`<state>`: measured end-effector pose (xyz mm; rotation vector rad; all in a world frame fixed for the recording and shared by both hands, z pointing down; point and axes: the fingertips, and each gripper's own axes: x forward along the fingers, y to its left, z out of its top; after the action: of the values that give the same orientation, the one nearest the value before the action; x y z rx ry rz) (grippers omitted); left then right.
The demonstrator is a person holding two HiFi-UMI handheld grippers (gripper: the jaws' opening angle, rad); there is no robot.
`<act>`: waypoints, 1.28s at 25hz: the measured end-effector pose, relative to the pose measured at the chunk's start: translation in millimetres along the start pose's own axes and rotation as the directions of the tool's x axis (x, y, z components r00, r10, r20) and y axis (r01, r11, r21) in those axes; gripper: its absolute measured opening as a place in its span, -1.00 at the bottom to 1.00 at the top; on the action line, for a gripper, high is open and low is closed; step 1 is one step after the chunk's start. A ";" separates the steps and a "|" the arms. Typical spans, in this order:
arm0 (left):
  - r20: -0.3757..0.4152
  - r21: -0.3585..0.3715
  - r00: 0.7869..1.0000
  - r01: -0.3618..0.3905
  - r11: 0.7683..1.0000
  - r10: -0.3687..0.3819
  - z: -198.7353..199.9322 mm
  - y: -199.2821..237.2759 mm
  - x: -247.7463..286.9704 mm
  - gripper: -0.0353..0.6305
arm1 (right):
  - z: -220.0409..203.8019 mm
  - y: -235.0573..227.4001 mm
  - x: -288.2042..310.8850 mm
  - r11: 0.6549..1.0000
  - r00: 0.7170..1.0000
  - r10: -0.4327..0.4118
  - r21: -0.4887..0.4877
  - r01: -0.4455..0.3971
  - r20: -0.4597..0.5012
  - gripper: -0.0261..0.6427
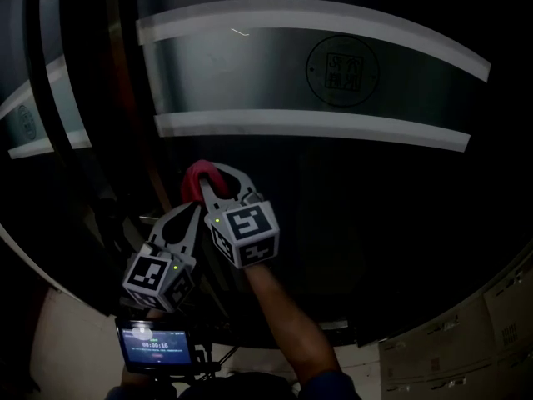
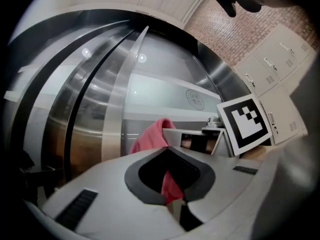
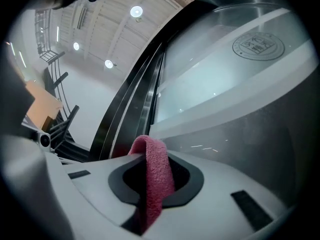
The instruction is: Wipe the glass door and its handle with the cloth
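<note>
head view shows the glass door (image 1: 350,190) filling the frame, dark and crossed by two frosted bands (image 1: 316,123) with a round emblem (image 1: 341,69) between them. a vertical metal bar (image 2: 124,104) is seen at the door's edge in the left gripper view; it is judged to be the handle, but this cannot be confirmed. the right gripper (image 1: 223,183) is held near the glass below the lower band. the left gripper (image 1: 187,223) is set just beside it, lower and to the left. the red cloth (image 1: 200,176) is shared between the two. in the right gripper view the jaws are pressed together on a fold of it, and a loop stands out past the tips toward the glass. in the left gripper view the jaws are likewise closed on a strip of the same cloth. whether the loop touches the glass cannot be told. step judged: cloth gripped and presented at the door, glass wiping at or near its start, bar not yet reached. the next move is judged to call for the loop to be pressed onto the glass and swept across. a firm grip is needed so the cloth is not dragged out, and the cloth is then to be carried left to the bar.
</note>
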<state>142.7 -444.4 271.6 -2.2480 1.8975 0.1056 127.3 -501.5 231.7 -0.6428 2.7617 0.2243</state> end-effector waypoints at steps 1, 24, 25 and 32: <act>-0.004 -0.007 1.000 -0.003 1.000 0.003 -2.1 4.4 -1.2 -0.86 | -3.2 0.5 2.2 1.000 1.000 -0.004 -0.005 0.004 -0.005 -0.83; 0.035 -0.103 0.956 0.292 0.951 -0.290 -23.3 -233.9 126.9 -0.86 | 47.8 -271.3 -279.5 0.869 0.876 -0.480 -0.168 0.466 -0.052 -0.83; 0.032 -0.109 0.955 0.298 0.948 -0.296 -24.3 -245.2 131.1 -0.86 | 51.3 -285.0 -294.6 0.858 0.865 -0.499 -0.168 0.486 -0.051 -0.83; 0.013 -0.107 0.949 0.313 0.944 -0.314 -29.9 -290.4 148.3 -0.86 | 58.2 -345.1 -358.1 0.811 0.813 -0.579 -0.135 0.569 -0.053 -0.83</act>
<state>451.5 -548.0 304.3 -2.5918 1.5423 0.1583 604.6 -650.0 262.3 -1.5137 2.4940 0.2156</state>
